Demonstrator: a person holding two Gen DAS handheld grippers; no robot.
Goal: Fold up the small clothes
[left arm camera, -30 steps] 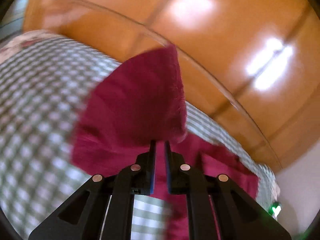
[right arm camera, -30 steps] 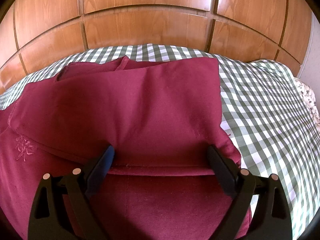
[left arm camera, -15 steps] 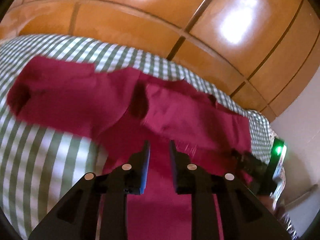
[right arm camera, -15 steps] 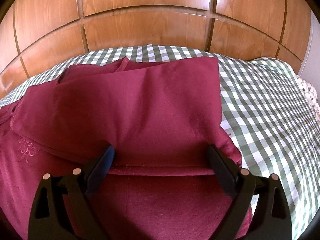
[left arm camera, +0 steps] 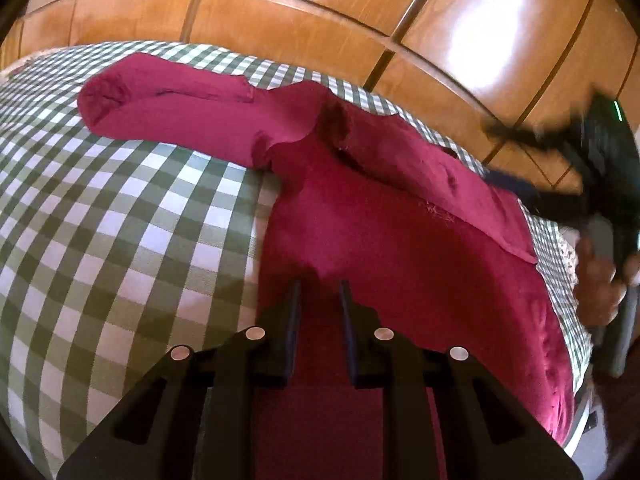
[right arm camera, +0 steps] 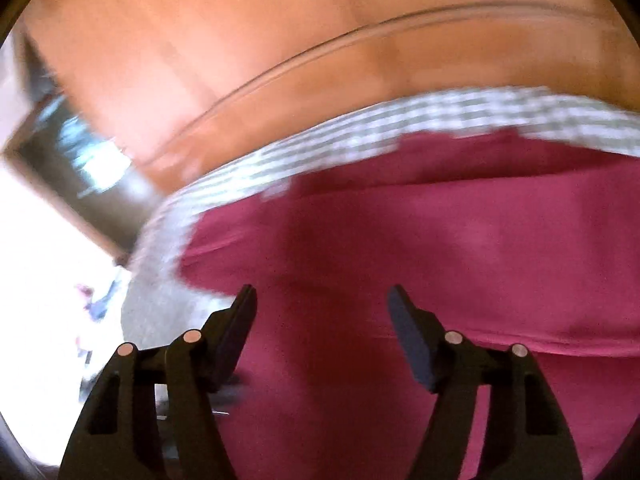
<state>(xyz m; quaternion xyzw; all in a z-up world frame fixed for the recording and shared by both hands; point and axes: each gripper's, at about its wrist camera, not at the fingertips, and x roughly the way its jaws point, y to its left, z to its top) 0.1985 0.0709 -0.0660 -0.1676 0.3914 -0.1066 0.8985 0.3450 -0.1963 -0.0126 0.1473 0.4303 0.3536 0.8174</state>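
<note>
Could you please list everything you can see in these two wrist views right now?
Garment: one, crimson, spread on the bed, one sleeve stretched out to the left, the other folded across the body.
Checked bedcover: one, green and white, under the garment.
Wooden panelling: brown panels, behind the bed.
Dark-framed thing: one, at the left edge of the right wrist view, too blurred to name.
Left gripper: one, black, jaws narrowly apart above the garment's body, nothing between them.
Right gripper: one, black, jaws closing above the garment, no cloth pinched; seen blurred at the right of the left wrist view.
Hand: one, holding the right gripper's handle.
</note>
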